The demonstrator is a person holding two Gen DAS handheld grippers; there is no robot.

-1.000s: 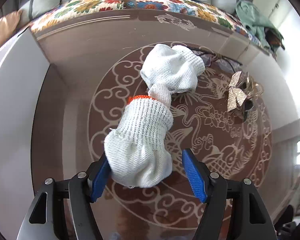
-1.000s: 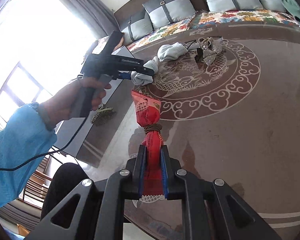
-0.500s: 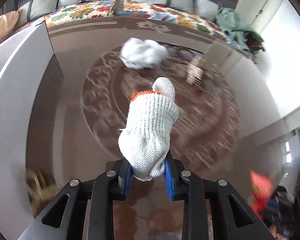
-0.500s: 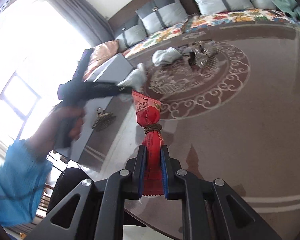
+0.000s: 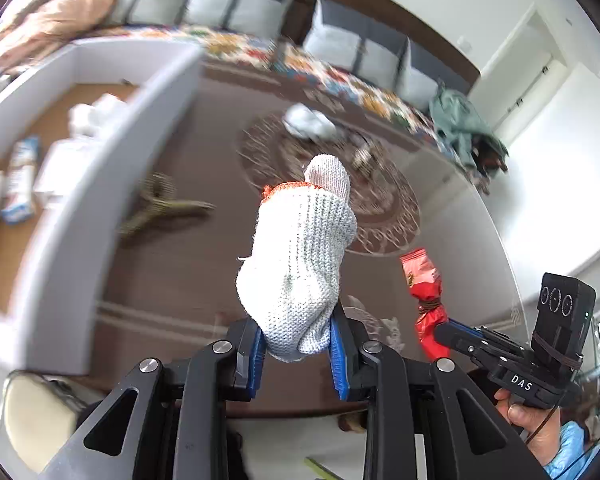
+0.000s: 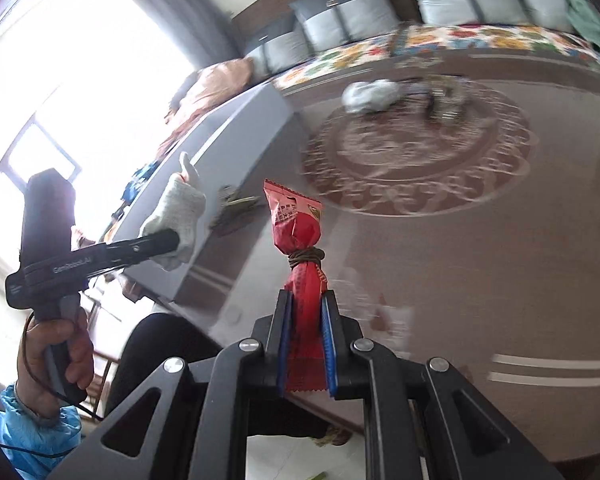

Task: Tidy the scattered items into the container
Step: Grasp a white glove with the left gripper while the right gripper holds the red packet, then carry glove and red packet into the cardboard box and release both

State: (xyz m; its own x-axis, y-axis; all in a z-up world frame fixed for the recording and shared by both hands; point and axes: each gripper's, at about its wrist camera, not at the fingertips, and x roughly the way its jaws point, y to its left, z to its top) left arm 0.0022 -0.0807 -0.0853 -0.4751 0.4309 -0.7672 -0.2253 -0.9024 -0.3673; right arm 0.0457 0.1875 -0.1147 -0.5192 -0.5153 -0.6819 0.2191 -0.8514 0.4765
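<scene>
My left gripper is shut on a white knit glove with an orange cuff and holds it in the air above the brown table. The glove also shows in the right wrist view, beside the grey container wall. My right gripper is shut on a red snack packet tied with a brown band; the packet shows in the left wrist view too. The grey open container stands at the left with several items inside. A second white glove lies far on the table.
A gold hair clip lies on the table by the container wall. Silvery crumpled things lie near the far glove. A sofa with grey cushions runs behind the table. A green cloth hangs at the right.
My left gripper closed on the glove, lifted it off the table and swung left and back toward the container. My right gripper kept its hold on the packet and turned slightly toward the container.
</scene>
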